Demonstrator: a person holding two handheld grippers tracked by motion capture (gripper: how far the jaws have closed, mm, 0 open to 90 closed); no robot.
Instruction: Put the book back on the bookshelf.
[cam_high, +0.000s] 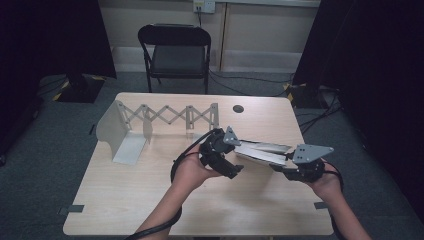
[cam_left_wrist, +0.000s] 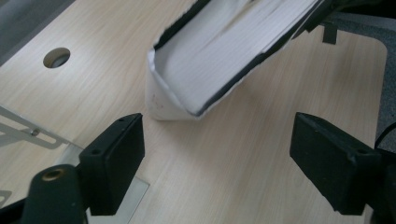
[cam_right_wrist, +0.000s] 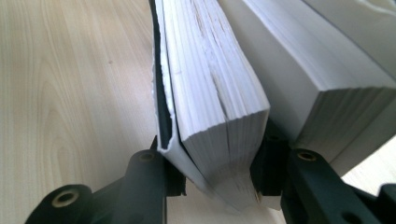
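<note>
A thick book (cam_high: 260, 151) with white pages and a dark cover hangs tilted above the right half of the wooden table (cam_high: 150, 200). My right gripper (cam_high: 281, 163) is shut on one end of it; in the right gripper view the pads of this gripper (cam_right_wrist: 217, 172) press both sides of the book (cam_right_wrist: 205, 93). A second block of white pages (cam_right_wrist: 303, 70) sits beside it, outside the jaws. My left gripper (cam_high: 234, 156) is at the book's other end. Its jaws stand open (cam_left_wrist: 217, 163), and the book's corner (cam_left_wrist: 224, 51) is just ahead of them, untouched.
A metal expanding book rack (cam_high: 165, 117) with a bent end plate (cam_high: 112, 131) stands at the table's back left; its base (cam_left_wrist: 28, 130) is near my left jaw. A cable hole (cam_high: 238, 108) is at the back. A black chair (cam_high: 175, 50) stands beyond the table.
</note>
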